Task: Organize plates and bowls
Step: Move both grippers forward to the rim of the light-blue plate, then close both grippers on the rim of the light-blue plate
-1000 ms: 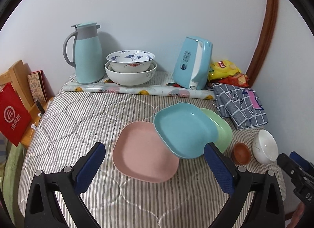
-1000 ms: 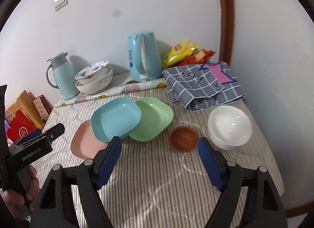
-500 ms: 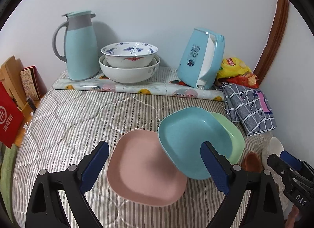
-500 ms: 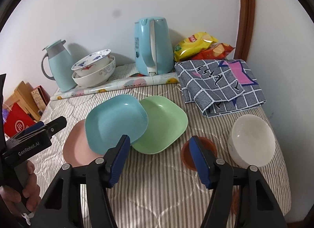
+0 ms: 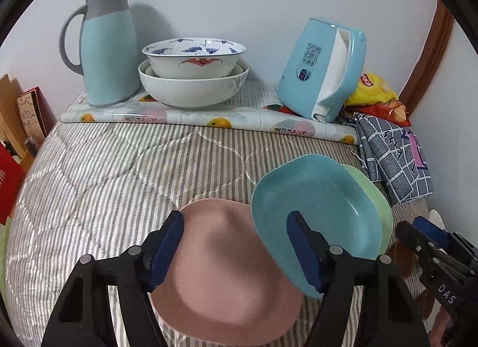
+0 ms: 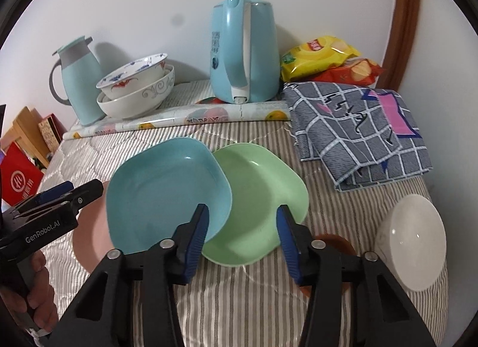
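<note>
Three square plates overlap on the striped cloth: a pink plate [image 5: 227, 272] at left, a blue plate [image 5: 316, 206] resting over it, and a green plate [image 6: 263, 194] under the blue one's right edge. My left gripper [image 5: 234, 230] is open and empty, low over the pink plate. My right gripper [image 6: 242, 221] is open and empty over the near edge of the green plate. A small brown bowl [image 6: 334, 242] sits mostly hidden behind the right gripper's finger. A white bowl [image 6: 412, 245] lies on its side at right. Two stacked patterned bowls [image 5: 194, 72] stand at the back.
A teal thermos jug [image 5: 104, 45], a blue kettle [image 5: 325, 69] and a rolled printed sheet [image 5: 209, 117] line the back wall. Snack bags [image 6: 325, 60] and a folded checked cloth [image 6: 358, 132] lie at back right. Red and wooden items [image 6: 21, 176] stand off the left edge.
Both grippers have moved forward and down toward the plates, which now look larger. The gaps between the fingers look narrower than before. No object has moved.
</note>
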Demonstrator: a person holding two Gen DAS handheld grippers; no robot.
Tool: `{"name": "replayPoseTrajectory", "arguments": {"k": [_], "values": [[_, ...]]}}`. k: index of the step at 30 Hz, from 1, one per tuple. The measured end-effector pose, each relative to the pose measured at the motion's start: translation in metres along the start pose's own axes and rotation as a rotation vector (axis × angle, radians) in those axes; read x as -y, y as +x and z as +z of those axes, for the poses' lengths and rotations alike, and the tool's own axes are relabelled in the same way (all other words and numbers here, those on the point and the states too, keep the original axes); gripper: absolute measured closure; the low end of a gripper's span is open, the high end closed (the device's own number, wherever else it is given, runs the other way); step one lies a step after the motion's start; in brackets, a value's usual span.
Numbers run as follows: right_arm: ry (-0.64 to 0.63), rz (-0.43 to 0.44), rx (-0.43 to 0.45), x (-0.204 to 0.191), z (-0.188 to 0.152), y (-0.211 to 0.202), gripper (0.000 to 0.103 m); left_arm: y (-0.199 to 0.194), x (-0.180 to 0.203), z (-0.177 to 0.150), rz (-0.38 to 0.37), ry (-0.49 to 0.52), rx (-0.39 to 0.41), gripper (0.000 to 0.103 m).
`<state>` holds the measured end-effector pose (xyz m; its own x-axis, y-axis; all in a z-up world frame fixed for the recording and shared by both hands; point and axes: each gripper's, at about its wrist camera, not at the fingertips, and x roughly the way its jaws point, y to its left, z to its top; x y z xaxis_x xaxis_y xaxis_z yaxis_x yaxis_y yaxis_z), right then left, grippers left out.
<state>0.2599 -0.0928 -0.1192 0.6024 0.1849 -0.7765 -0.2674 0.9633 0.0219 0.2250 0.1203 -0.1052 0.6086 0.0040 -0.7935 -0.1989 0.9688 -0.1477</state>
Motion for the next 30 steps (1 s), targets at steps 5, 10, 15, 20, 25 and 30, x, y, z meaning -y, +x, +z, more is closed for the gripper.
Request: {"name": "replayPoseTrajectory", "arguments": {"k": [5,10,15,20,25,30], "values": [[-0.002,0.010,-0.020,0.000,0.004,0.019,0.063,0.013,-0.001,0.005,-0.018,-0.003,-0.014,0.035],[-0.018,0.008,-0.035,-0.001,0.013,0.036,0.063,0.024,0.002,0.005,-0.028,-0.003,-0.035,0.035],[-0.036,0.020,-0.049,-0.003,0.020,0.048,0.067,0.033,0.002,0.004,-0.041,-0.010,-0.050,0.039],[-0.051,0.019,-0.084,-0.005,0.021,0.061,0.078,0.044,0.001,0.003,-0.045,-0.017,-0.076,0.053],[-0.055,0.058,-0.095,-0.008,0.014,0.062,0.094,0.049,0.002,0.001,-0.088,-0.015,-0.087,0.086],[-0.033,0.066,-0.089,-0.010,0.007,0.050,0.096,0.045,0.004,0.002,-0.087,-0.013,-0.074,0.093]]}}
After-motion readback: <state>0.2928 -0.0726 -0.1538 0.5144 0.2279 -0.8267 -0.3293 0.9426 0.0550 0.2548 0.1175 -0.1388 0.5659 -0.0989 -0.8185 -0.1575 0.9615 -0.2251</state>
